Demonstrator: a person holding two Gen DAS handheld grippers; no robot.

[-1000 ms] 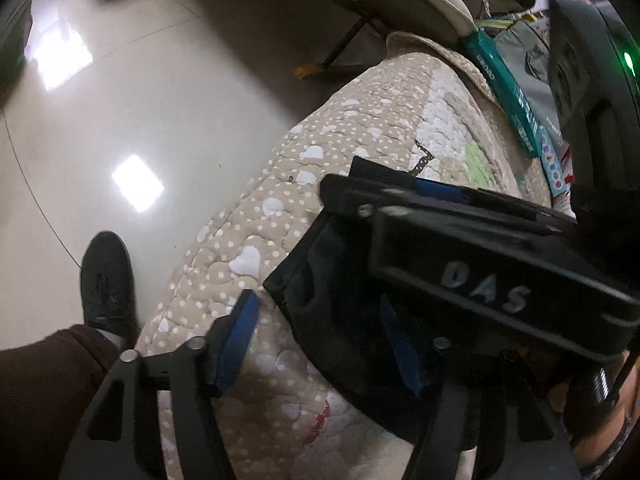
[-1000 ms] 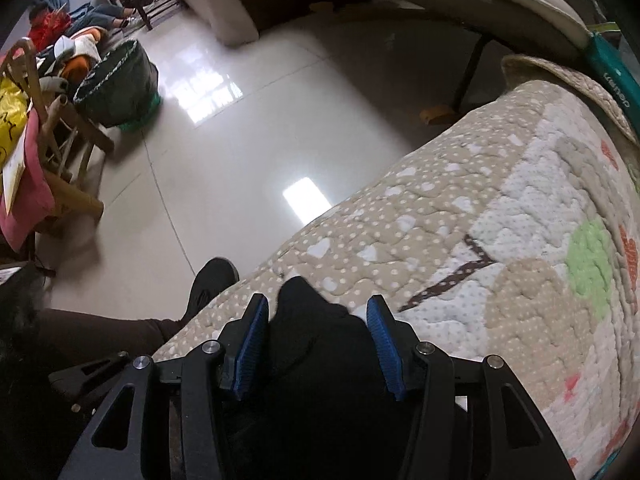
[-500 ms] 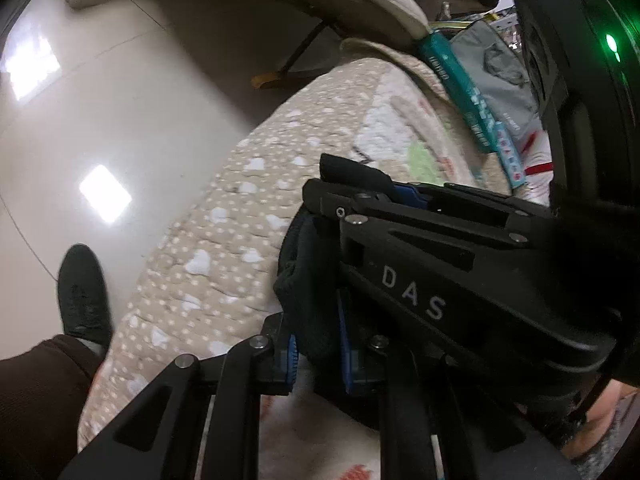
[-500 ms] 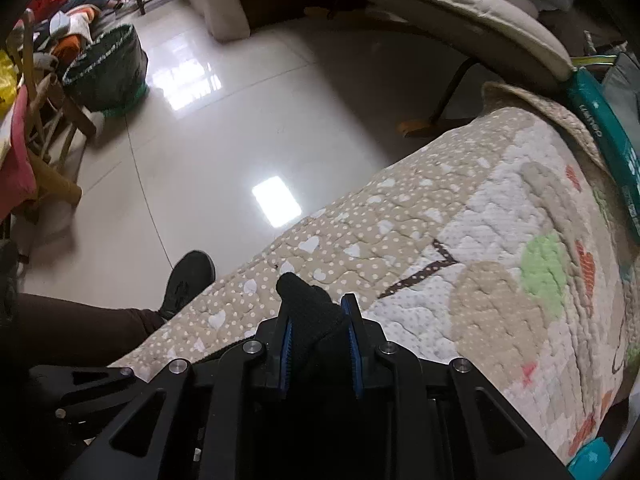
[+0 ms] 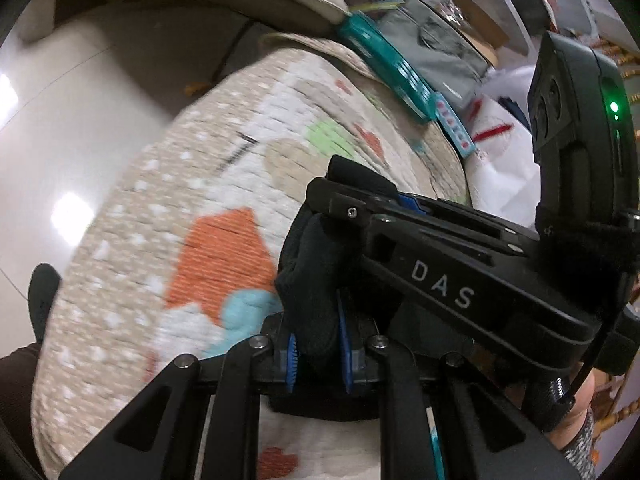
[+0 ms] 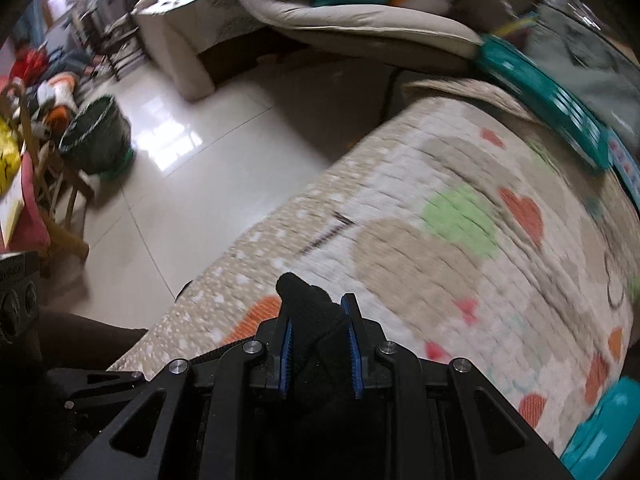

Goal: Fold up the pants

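The black pants (image 5: 316,280) are pinched in both grippers and lifted above a quilted mat (image 5: 224,168). My left gripper (image 5: 316,344) is shut on a bunched fold of the pants. My right gripper (image 6: 320,340) is shut on another black fold (image 6: 308,312) that pokes up between its blue pads. In the left wrist view the right gripper's black body (image 5: 440,264), marked DAS, sits close on the right, touching the same cloth. Most of the pants are hidden below the grippers.
The mat (image 6: 460,248) is beige and white with coloured hearts and covers a low surface. Shiny tile floor (image 6: 192,168) lies to the left, with a dark basket (image 6: 96,136) and wooden chair. Teal boxes (image 5: 384,68) and clutter line the mat's far edge. A shoe (image 5: 42,296) is at lower left.
Both grippers closed on the black pants a second ago and have since lifted and swung forward over the mat, toward its far side. The view is motion-blurred.
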